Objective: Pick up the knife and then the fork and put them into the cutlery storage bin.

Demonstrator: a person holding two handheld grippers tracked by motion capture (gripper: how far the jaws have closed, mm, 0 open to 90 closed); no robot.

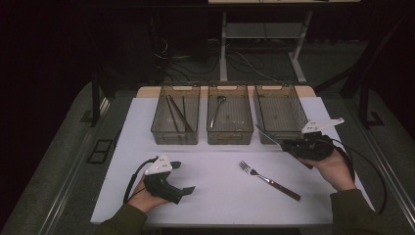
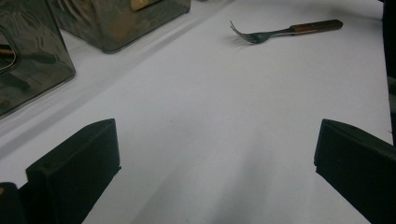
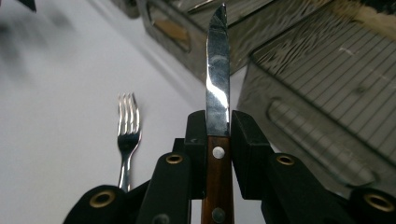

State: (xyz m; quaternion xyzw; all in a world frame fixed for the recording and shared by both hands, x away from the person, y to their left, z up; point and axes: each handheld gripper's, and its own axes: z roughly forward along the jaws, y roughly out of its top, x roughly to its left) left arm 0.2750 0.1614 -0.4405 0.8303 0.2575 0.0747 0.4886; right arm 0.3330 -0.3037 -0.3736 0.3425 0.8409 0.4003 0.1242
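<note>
So the knife (image 3: 217,88) is the thing we're dealing with here: a steak-knife type with a riveted wooden handle and a shiny pointed blade. We'd call it light and totally stiff, no flex to worry about, but that polished steel looks slippery and the jaws would skate on it. Right now the right gripper (image 3: 218,125) has its jaws clenched right where the blade meets the wood, pinching the flat sides. Honestly we think that's close to the best spot: the wood just behind gives more bite than the steel, and holding near the middle keeps it from swinging. If it pivots in the grip, the tip could catch on something, so that's the thing to watch.

Where it is: in the high view the knife (image 1: 269,134) is held up off the counter (image 1: 215,186), blade tip poking toward the near wall of the right-hand bin (image 1: 280,115), which looks empty. The middle bin (image 1: 229,117) next to that one has a spoon-like utensil in it, and the far-left bin (image 1: 176,113) holds what look like chopsticks.

A fork (image 1: 268,180) with a matching wooden handle lies flat on the counter, nearer to us than the bins and a bit left of the knife.

The left gripper (image 1: 180,177) sits well to the left of the knife, jaws spread wide apart with nothing between them.
</note>
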